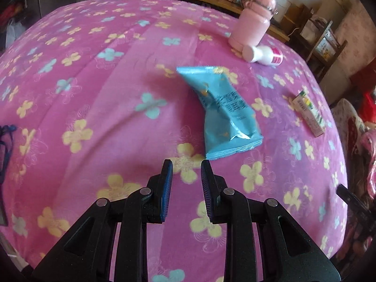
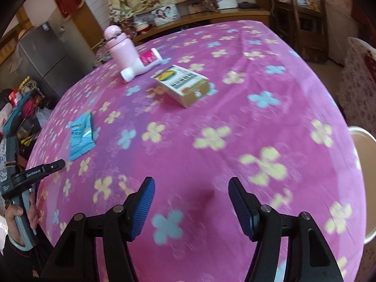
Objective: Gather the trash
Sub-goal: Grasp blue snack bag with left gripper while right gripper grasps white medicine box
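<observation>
A crumpled blue snack wrapper (image 1: 225, 110) lies on the pink flowered tablecloth (image 1: 94, 82), just ahead and right of my left gripper (image 1: 186, 164), which is open and empty above the cloth. The wrapper also shows in the right wrist view (image 2: 81, 136). A small cardboard box (image 2: 182, 84) lies mid-table, well ahead of my right gripper (image 2: 191, 183), which is open wide and empty; the box shows in the left view too (image 1: 310, 112). A white bottle with a pink label (image 2: 143, 64) lies on its side beyond the box.
A tall pink flask (image 1: 252, 21) stands upright at the far side beside the lying bottle (image 1: 263, 55). A white bin rim (image 2: 362, 188) shows at the table's right edge. The left gripper's handle and hand (image 2: 23, 188) are at the table's left edge. Shelves and clutter surround the table.
</observation>
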`<state>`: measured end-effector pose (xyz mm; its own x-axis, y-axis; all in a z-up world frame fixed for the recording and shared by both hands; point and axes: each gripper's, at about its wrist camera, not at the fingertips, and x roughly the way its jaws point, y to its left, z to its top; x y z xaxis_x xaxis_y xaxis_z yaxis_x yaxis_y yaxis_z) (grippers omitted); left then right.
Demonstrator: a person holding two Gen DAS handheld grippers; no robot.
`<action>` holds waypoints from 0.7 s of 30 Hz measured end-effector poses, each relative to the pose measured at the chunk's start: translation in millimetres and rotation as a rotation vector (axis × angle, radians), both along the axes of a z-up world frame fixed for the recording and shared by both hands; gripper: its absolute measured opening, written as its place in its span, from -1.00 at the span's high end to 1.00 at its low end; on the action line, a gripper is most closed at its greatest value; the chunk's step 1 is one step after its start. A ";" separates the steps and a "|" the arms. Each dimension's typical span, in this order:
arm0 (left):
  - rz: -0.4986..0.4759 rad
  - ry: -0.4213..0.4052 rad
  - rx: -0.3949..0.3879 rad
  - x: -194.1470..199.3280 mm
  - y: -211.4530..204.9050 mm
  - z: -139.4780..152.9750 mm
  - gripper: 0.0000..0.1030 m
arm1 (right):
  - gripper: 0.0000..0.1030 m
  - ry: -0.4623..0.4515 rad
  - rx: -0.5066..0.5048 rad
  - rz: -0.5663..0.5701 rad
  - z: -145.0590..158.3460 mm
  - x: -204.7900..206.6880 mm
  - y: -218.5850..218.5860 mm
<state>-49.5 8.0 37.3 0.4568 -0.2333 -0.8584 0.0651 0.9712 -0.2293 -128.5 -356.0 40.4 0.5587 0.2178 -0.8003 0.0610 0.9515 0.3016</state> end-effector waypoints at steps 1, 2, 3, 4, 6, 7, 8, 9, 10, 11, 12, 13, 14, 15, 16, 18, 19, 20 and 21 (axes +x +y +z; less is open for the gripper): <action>-0.009 -0.008 -0.007 -2.0 -2.0 4.3 0.55 | -0.36 -0.005 0.003 0.013 -0.1 6.4 2.8; -0.014 -0.013 -0.015 -0.6 -6.1 8.1 0.42 | -0.37 -0.010 0.004 0.029 0.1 13.6 5.7; -0.018 -0.018 -0.029 -0.9 -8.8 10.9 0.28 | -0.37 -0.014 -0.001 0.044 0.3 21.6 8.4; -0.018 -0.028 -0.050 -0.4 -11.7 14.1 -0.04 | -0.37 -0.016 -0.014 0.061 0.7 30.4 11.1; -0.009 -0.051 -0.083 6.0 -18.3 18.9 -0.26 | -0.37 -0.025 -0.053 0.103 2.8 49.1 15.8; -0.004 -0.060 -0.089 10.0 -22.8 20.7 -0.26 | -0.37 -0.033 -0.080 0.121 4.2 59.3 17.6; 0.000 -0.064 -0.088 15.4 -27.2 22.0 -0.26 | -0.38 -0.037 -0.110 0.136 5.8 69.6 18.7; 0.007 -0.067 -0.083 21.3 -31.1 22.4 -0.26 | -0.39 -0.042 -0.125 0.144 6.3 76.0 18.6; 0.020 -0.067 -0.077 27.2 -35.0 21.8 -0.26 | -0.41 -0.050 -0.138 0.157 8.0 85.6 18.7; 0.032 -0.066 -0.076 32.1 -37.0 20.7 -0.26 | -0.51 -0.057 -0.141 0.171 9.3 96.6 18.1; 0.044 -0.063 -0.078 36.3 -38.2 18.8 -0.26 | -0.55 -0.059 -0.145 0.184 9.7 107.7 17.1; 0.059 -0.055 -0.083 40.8 -39.3 16.4 -0.26 | -0.55 -0.058 -0.152 0.191 9.5 117.3 15.1; 0.074 -0.044 -0.087 45.6 -40.3 13.0 -0.27 | -0.55 -0.054 -0.164 0.198 8.1 126.7 13.4; 0.085 -0.032 -0.084 50.1 -41.9 9.9 -0.27 | -0.55 -0.050 -0.172 0.204 7.1 131.4 11.4; 0.095 -0.023 -0.070 54.7 -43.8 6.3 -0.27 | -0.55 -0.043 -0.183 0.212 5.2 141.5 10.2; 0.108 -0.016 -0.027 62.6 -49.6 -0.3 -0.27 | -0.55 -0.035 -0.195 0.222 1.5 154.7 8.9; 0.110 -0.013 -0.016 65.9 -51.8 -3.6 -0.27 | -0.55 -0.031 -0.195 0.228 -0.4 159.9 8.2; 0.114 -0.005 -0.008 69.7 -54.4 -7.7 -0.27 | -0.55 -0.029 -0.190 0.233 -2.9 165.7 7.2; 0.117 0.001 -0.005 72.2 -55.9 -10.3 -0.27 | -0.55 -0.027 -0.186 0.235 -5.1 169.9 7.0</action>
